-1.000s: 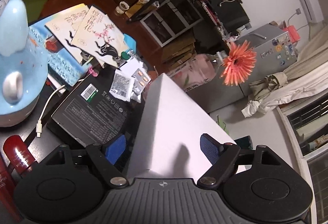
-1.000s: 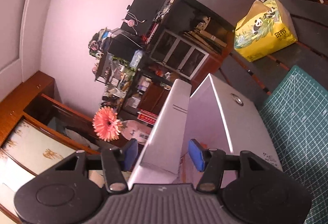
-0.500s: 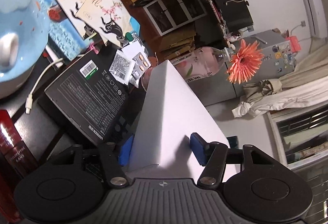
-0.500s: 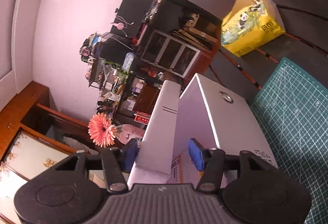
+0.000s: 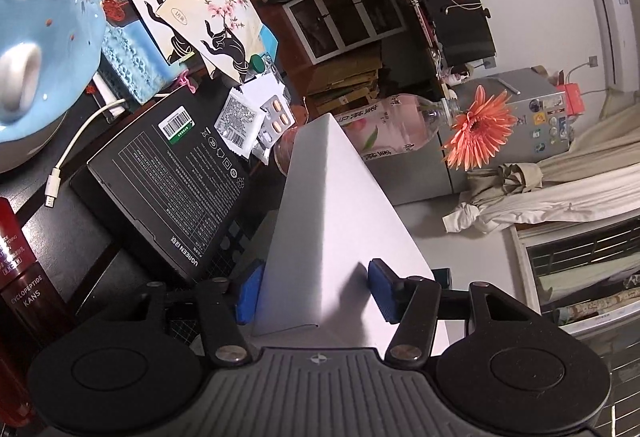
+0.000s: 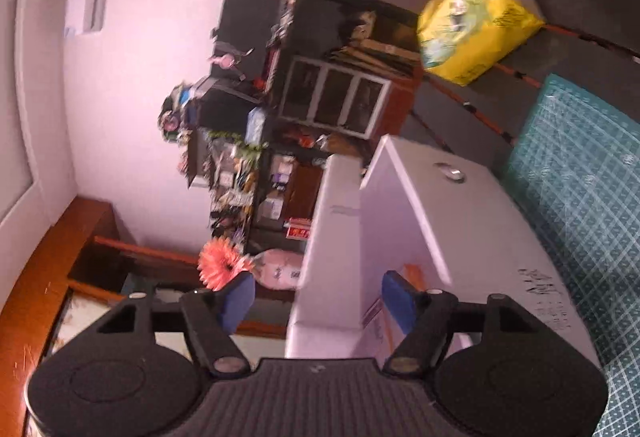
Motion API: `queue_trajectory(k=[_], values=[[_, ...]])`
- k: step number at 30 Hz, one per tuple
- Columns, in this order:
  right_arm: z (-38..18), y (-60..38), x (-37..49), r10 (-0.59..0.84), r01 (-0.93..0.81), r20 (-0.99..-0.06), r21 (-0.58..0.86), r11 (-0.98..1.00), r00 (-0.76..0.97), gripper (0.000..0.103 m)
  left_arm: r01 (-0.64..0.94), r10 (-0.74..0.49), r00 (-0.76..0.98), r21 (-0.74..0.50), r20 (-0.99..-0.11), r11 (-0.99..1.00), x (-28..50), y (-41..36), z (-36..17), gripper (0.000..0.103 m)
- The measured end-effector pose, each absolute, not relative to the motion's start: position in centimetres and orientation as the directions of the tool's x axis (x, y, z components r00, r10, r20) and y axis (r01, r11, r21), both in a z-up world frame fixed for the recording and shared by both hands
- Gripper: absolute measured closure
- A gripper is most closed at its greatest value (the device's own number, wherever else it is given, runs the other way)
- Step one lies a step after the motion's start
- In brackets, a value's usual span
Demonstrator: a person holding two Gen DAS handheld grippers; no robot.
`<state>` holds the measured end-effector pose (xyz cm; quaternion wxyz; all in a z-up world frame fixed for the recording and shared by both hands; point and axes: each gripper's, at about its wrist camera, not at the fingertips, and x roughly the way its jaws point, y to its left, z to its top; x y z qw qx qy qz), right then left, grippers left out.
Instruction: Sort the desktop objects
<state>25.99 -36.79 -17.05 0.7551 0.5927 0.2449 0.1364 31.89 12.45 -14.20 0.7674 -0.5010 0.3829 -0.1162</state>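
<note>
White box point(image 5: 340, 221) clamped in left gripper point(image 5: 314, 291), right gripper point(image 6: 318, 303) spread around its raised flap point(image 6: 328, 253).

Crowded on the left side in left wrist view: black carton point(image 5: 168, 173) just beside the box, pill blister point(image 5: 276, 115) and white sachet point(image 5: 238, 125) on its far corner, white cable point(image 5: 76, 141), blue ceramic piece point(image 5: 36, 49), booklets point(image 5: 200, 5) on a blue book, red bottle point(image 5: 20, 277) at frame edge. Beyond the box's far end: pink drink bottle point(image 5: 392, 129) lying over, orange flower point(image 5: 478, 133). Long axis of box pointing away from both cameras, tapering toward the far clutter. Left blue pads point(image 5: 248, 291) pressed against both box faces. Right view blurred: right-hand pad point(image 6: 398, 301) inside the opened box, left-hand pad clear of the flap; fingers wide, nothing held. Green cutting mat point(image 6: 580, 205) beside the box, yellow bag point(image 6: 476, 17) further off.
</note>
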Motion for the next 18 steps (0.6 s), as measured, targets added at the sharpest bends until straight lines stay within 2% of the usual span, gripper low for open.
queue_trajectory(k=[2, 5, 7, 8, 9, 18], values=[[-16.5, -36.2, 26.4, 0.494, 0.091, -0.247, 0.944, 0.318, 0.833, 0.033, -0.205, -0.563, 0.679, -0.858, -0.472, 0.472, 31.9, 12.5, -14.2, 0.048], [-16.1, -35.7, 26.6, 0.478, 0.108, -0.300, 0.915, 0.389, 0.826, 0.044, -0.206, -0.563, 0.678, -0.858, -0.472, 0.470, 31.9, 12.5, -14.2, 0.048], [-16.1, -35.6, 26.6, 0.470, 0.110, -0.314, 0.905, 0.411, 0.825, 0.055, -0.204, -0.563, 0.679, -0.858, -0.471, 0.471, 31.9, 12.5, -14.2, 0.048], [-16.1, -35.6, 26.6, 0.466, 0.111, -0.319, 0.900, 0.421, 0.825, 0.056, -0.201, -0.563, 0.680, -0.858, -0.470, 0.473, 31.9, 12.4, -14.2, 0.048], [-16.0, -35.6, 26.6, 0.465, 0.101, -0.315, 0.898, 0.428, 0.828, 0.065, -0.197, -0.564, 0.680, -0.858, -0.468, 0.475, 31.9, 12.4, -14.1, 0.048], [-15.1, -35.2, 26.0, 0.464, 0.058, -0.292, 0.888, 0.455, 0.836, 0.064, -0.171, -0.535, 0.714, -0.854, -0.452, 0.492, 31.2, 12.5, -12.9, 0.051]])
